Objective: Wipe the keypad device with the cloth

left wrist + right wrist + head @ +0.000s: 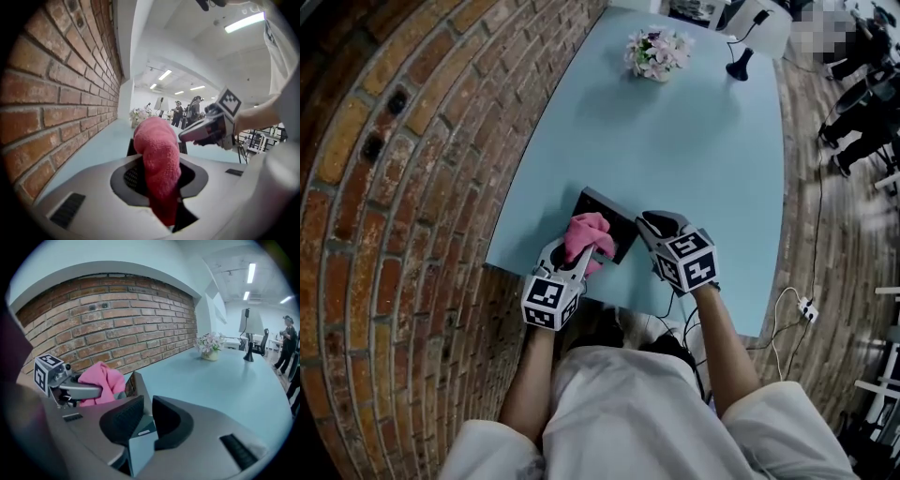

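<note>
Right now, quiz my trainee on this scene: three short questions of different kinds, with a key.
1. True or false: the left hand-held gripper is shut on the pink cloth.
2. What does the right hand-held gripper clamp? A. a flower pot. B. an edge of the keypad device. C. nothing.
3. Fill in: seen from the person, the flowers stand at the ___ end of the table.

Key: 1 true; 2 B; 3 far.
</note>
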A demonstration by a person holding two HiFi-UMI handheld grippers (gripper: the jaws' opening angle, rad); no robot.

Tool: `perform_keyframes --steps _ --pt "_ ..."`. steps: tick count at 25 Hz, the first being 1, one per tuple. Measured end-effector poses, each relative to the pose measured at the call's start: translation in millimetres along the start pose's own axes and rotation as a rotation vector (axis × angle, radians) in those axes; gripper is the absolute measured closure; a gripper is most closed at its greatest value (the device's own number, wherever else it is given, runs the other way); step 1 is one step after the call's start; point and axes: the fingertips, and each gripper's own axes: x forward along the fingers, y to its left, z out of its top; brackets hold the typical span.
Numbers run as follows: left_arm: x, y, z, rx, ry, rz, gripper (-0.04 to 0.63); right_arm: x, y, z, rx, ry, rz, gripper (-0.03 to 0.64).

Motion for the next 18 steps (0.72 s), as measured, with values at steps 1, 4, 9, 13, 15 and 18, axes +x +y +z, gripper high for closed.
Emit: perform_keyframes --steps 1,4,9,13,15,18 --pt "2 -3 15 0.008 -0.028 -0.002 0.457 0 2 -1 0.005 0.000 0.022 0.540" --pt "19 -17 45 0.044 -0.064 -0.026 0.457 1 6 -2 0.018 0.001 0.062 0.574" --pt "53 -33 47 0.062 -0.032 -0.064 0.457 2 7 -2 0.025 -0.004 0.078 0.571" --pt "68 -36 30 0.030 0.019 -0.070 0.456 2 8 -3 0.027 -0.005 0.090 0.569" --pt "69 -35 28 0.003 0.006 -0.068 0.456 2 9 -4 0.021 -0.005 0.094 0.570" --pt "69 -36 26 0.009 -0.005 -0.065 0.455 1 8 -4 0.017 -0.011 0.098 0.569"
